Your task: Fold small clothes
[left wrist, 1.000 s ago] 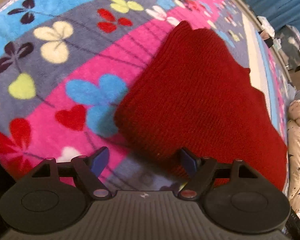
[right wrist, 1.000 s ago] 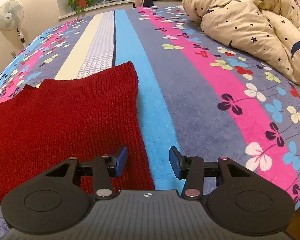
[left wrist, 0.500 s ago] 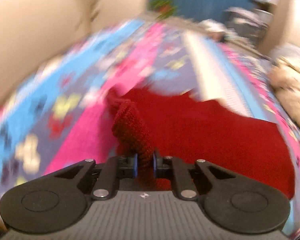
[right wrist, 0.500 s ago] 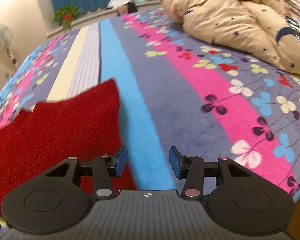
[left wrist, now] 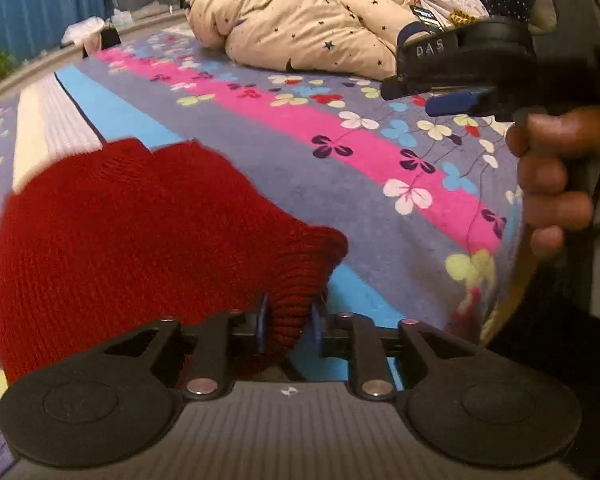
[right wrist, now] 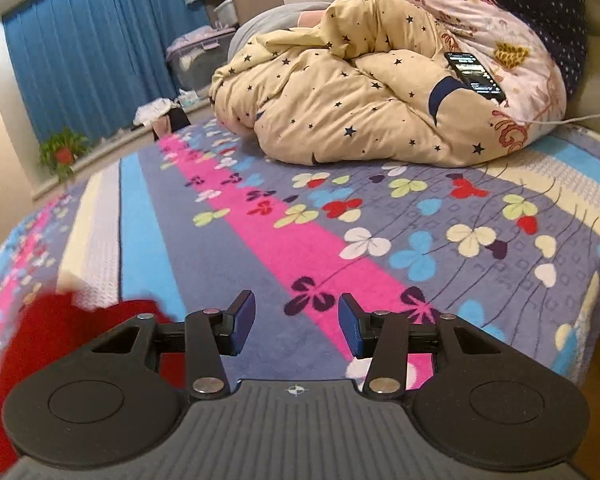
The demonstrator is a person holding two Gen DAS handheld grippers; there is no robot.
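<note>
A dark red knit garment lies on the flowered bed blanket, one fold pulled over toward the camera. My left gripper has a bunched edge of that knit between its blue pads. Its jaws are opening, and the cloth still fills the gap and touches both pads. My right gripper stands open with nothing in it, over the pink stripe, to the right of the red knit garment. In the left wrist view, the right gripper hangs at the upper right, held by a hand.
A crumpled cream duvet with stars is heaped at the far side of the bed, with a phone on it. Blue curtains and a potted plant stand beyond. The bed's edge drops off at the right.
The left gripper closed on the knit's edge, swung and rolled with it across the garment, and its jaws have widened again. The right gripper moved right, off the garment, still open.
</note>
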